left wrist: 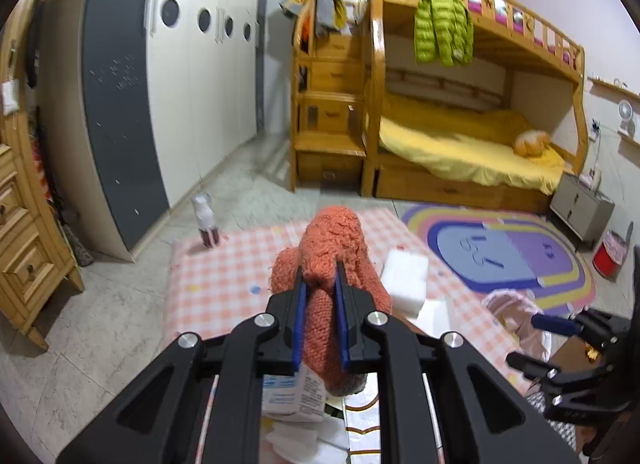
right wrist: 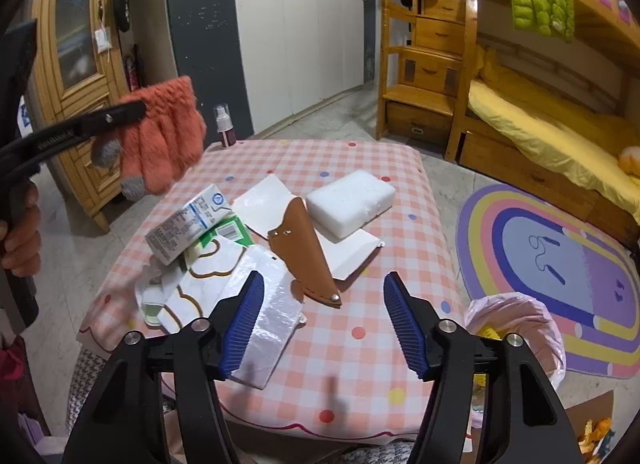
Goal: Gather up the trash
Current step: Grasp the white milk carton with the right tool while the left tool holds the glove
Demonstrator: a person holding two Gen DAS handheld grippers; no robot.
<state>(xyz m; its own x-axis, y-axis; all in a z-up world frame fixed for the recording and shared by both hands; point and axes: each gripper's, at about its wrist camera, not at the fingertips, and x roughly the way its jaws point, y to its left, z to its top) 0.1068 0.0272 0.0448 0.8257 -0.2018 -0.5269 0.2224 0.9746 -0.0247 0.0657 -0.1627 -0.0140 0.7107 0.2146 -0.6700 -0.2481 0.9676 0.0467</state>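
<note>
You had the left gripper clamped on the orange sock, lifted clear above the table's left side for binning; your right gripper hovered released near the bag.

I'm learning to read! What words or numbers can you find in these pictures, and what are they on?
None can be read for sure.
Milk carton: small print and a round blue logo, too small to read.
Green box: a barcode only.
Left gripper arm: white lettering, too blurred.
Rainbow rug: squiggly marks, not clear numbers.
</note>
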